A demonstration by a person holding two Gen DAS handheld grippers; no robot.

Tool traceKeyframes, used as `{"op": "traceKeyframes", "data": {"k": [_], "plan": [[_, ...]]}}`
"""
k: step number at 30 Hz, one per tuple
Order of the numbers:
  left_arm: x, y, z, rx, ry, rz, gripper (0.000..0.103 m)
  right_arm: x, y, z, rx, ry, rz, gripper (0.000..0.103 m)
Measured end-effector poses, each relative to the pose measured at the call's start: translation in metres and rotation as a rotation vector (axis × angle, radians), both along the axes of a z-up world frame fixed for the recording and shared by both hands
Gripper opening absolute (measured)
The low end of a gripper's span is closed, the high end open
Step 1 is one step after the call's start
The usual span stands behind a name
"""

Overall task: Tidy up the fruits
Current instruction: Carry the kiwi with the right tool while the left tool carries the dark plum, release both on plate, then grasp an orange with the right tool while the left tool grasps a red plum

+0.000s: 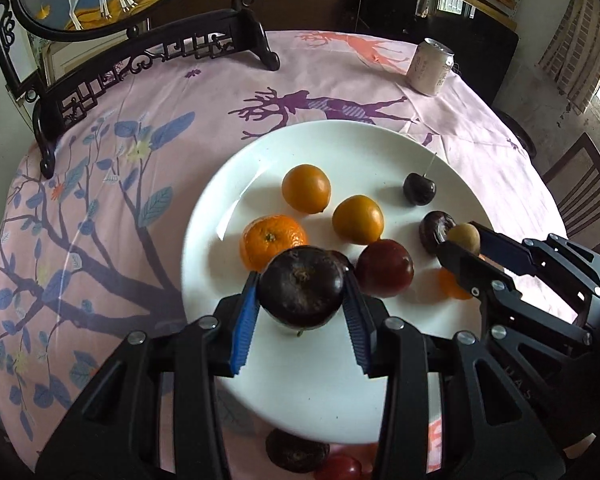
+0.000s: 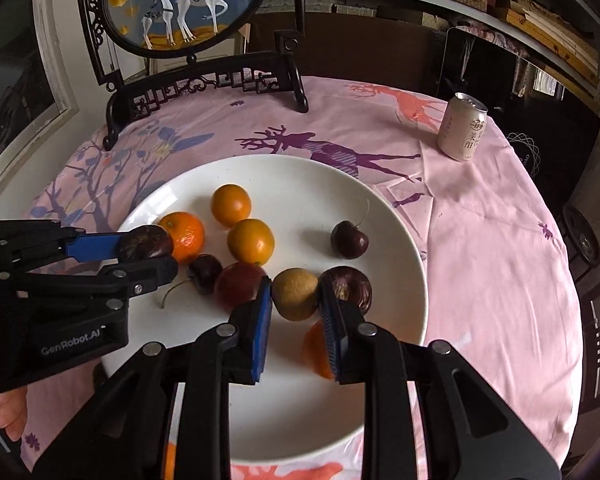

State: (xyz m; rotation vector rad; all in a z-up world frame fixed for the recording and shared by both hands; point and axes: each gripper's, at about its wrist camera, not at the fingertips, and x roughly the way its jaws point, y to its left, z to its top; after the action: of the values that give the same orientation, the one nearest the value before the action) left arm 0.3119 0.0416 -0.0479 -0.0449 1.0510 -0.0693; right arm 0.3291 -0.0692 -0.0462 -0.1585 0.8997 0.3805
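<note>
A white plate (image 1: 312, 400) (image 2: 292, 412) holds several fruits: two orange kumquat-like fruits (image 1: 306, 188) (image 2: 250, 241), a mandarin (image 1: 270, 240) (image 2: 184, 234), a red plum (image 1: 384, 267) (image 2: 238, 283) and dark cherries (image 1: 419, 189) (image 2: 349, 239). My left gripper (image 1: 302, 298) (image 2: 148, 256) is shut on a dark purple round fruit (image 1: 301, 286) (image 2: 146, 242) above the plate. My right gripper (image 2: 296, 300) (image 1: 462, 242) is shut on a small brown longan-like fruit (image 2: 295, 294) (image 1: 465, 237), beside another dark purple fruit (image 2: 350, 286) (image 1: 434, 228).
A drink can (image 1: 431, 66) (image 2: 462, 126) stands at the far right of the pink cloth. A dark wooden screen stand (image 1: 140, 60) (image 2: 204, 80) stands at the far left. More fruit (image 1: 296, 456) lies on the cloth near the plate's front rim. A chair (image 1: 584, 184) is at the right.
</note>
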Motion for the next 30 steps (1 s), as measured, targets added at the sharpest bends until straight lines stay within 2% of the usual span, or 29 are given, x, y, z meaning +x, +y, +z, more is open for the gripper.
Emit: {"op": "traceKeyframes", "data": {"k": [3,6,9,12,13,16,17,20,21,24,30], "plan": [[0.01,-0.003,-0.005,0.006,0.009,-0.005,0.041,0.015,0.0,-0.013,-0.013,0.028,-0.007,0.025],[0.014,-0.007,0.0,0.022,-0.016,-0.015,0.042,0.021,-0.002,-0.02,0.005,0.059,-0.011,0.026],[0.015,-0.003,0.006,-0.01,-0.018,-0.007,0.043,0.018,-0.007,-0.015,0.018,0.056,-0.021,0.036],[0.001,0.001,0.021,-0.001,-0.062,-0.003,0.044,0.003,-0.017,0.005,0.018,0.014,-0.03,0.047],[-0.007,0.004,0.028,-0.002,-0.081,-0.001,0.045,-0.005,-0.022,0.013,0.015,-0.002,-0.037,0.053],[-0.044,0.013,0.047,-0.012,-0.144,0.008,0.055,-0.039,-0.038,0.031,0.007,-0.032,-0.045,0.055],[-0.059,0.016,0.052,-0.01,-0.166,0.015,0.058,-0.054,-0.044,0.035,0.018,-0.04,-0.048,0.055],[-0.106,0.022,0.059,-0.027,-0.224,0.022,0.062,-0.101,-0.058,0.041,0.081,-0.05,-0.058,0.066],[-0.121,0.024,0.058,-0.034,-0.234,0.028,0.063,-0.114,-0.061,0.04,0.106,-0.051,-0.065,0.069],[-0.158,0.026,0.049,-0.04,-0.245,0.041,0.064,-0.144,-0.067,0.034,0.158,-0.025,-0.08,0.069],[-0.193,0.027,0.029,-0.01,-0.236,0.07,0.069,-0.164,-0.052,0.021,0.146,0.02,-0.053,0.069]]}}
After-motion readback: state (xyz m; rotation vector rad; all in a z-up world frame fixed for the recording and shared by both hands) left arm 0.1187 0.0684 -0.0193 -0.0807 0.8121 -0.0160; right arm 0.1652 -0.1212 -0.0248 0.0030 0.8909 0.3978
